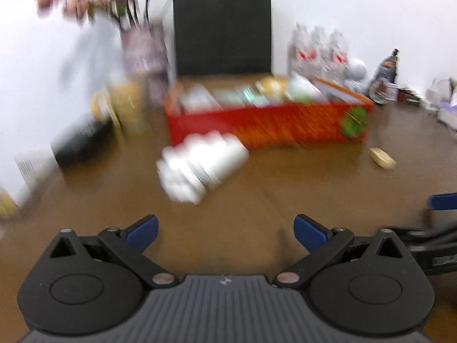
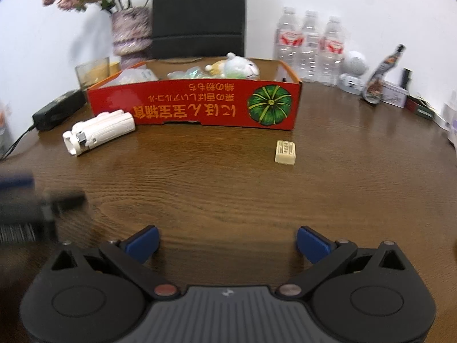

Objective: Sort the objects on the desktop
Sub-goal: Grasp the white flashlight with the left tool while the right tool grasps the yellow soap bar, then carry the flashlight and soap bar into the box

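Both claws are hovering low over the brown table [image 2: 228,177], the left gripper [image 1: 225,233] and right gripper [image 2: 227,243] each gaping wide and holding nothing. A white gadget [image 2: 98,134], perhaps a small handheld fan, is lying just in front of the red box [image 2: 194,105] at its left end, while a cream block [image 2: 285,152] is sitting nearer, off to the right.

Left gripper [image 1: 225,230] and right gripper [image 2: 227,241] gape wide, empty; left view blurred, perhaps moving.

Setting: wooden table [image 2: 228,171] against a white wall [image 2: 357,0].
Table surface is dark brown with visible grain. A black chair back [image 2: 198,14] stands behind the far edge. Lighting is even and diffuse. The left wrist view is motion-blurred.
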Demonstrator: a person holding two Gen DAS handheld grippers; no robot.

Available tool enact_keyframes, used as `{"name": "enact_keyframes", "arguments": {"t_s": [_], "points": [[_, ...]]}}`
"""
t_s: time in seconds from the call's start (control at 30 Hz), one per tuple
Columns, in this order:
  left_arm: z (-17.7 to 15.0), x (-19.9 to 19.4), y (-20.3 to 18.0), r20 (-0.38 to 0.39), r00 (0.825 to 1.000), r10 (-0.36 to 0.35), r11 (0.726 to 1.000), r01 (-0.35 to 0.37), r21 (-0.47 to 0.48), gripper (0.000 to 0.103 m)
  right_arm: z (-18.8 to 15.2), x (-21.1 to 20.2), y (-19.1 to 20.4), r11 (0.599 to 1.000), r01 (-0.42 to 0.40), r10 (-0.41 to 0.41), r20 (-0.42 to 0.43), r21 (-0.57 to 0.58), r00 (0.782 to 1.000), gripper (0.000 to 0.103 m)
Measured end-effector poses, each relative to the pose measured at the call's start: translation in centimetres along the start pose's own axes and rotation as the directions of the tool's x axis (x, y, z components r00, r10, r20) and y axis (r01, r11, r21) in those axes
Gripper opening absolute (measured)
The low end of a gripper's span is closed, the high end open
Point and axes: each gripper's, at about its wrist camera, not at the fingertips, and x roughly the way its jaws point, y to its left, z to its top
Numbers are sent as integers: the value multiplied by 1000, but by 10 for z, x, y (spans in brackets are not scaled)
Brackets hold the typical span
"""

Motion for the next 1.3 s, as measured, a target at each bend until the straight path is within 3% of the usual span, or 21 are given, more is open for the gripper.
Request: {"name": "enact_keyframes", "arguments": {"t_s": [0.1,0.2,0.3,0.37,0.4,0.47,0.53,0.57,0.63,0.8,0.87,0.9,0.93,0.97,1.0,1.07,1.13,1.17,1.2,1.3], "points": [[23,29,20,0,999,-52,996,52,76,103,24,6,-29,998,22,-23,23,56,999,92],[32,54,28,-31,996,-87,993,89,72,103,50,21,-50,996,29,-33,57,85,998,85],[39,78,35,-64,991,-120,991,124,59,101,69,48,-52,997,46,-48,20,57,999,78],[45,95,39,-86,986,-142,988,147,50,93,73,61,-51,998,41,-41,5,49,999,67],[45,98,40,-94,983,-160,985,165,46,83,75,67,-50,998,37,-37,-2,46,999,66],[44,100,38,-111,976,-188,980,194,42,71,75,76,-51,998,37,-37,-1,58,999,52],[43,98,33,-124,977,-176,981,184,59,69,75,82,-52,996,44,-44,3,71,999,44],[42,96,29,-123,979,-165,982,174,72,68,75,81,-51,996,43,-43,3,72,999,30],[40,91,22,-124,981,-152,983,163,83,64,76,80,-47,997,35,-36,1,61,999,20],[37,70,11,-122,981,-149,988,151,10,54,74,71,-40,999,-17,16,3,52,1000,19],[36,60,4,-112,985,-128,991,132,26,49,74,61,-40,998,-29,27,21,59,999,19],[39,53,2,-89,988,-130,991,133,30,28,77,56,-41,998,-34,31,36,61,999,19],[42,46,1,-60,989,-135,990,137,33,24,80,50,-42,997,-39,35,53,62,998,19],[47,41,3,-43,988,-150,988,151,26,13,84,44,-42,997,-44,39,69,64,997,19],[51,42,3,-50,988,-149,989,150,19,12,89,38,-44,997,-46,40,91,65,995,19],[58,47,5,-79,988,-135,991,136,8,11,101,28,-47,997,-51,43,131,64,990,19],[56,54,3,-90,988,-128,991,132,34,19,112,24,-50,997,-54,43,154,63,987,19],[53,57,4,-102,986,-134,990,137,28,36,114,25,-51,996,-56,46,155,64,987,19],[51,60,4,-114,984,-141,990,143,14,61,115,25,-52,996,-59,48,154,66,987,19],[45,72,-2,-121,984,-130,990,136,41,69,114,32,-54,994,-76,65,137,73,988,19]]}}
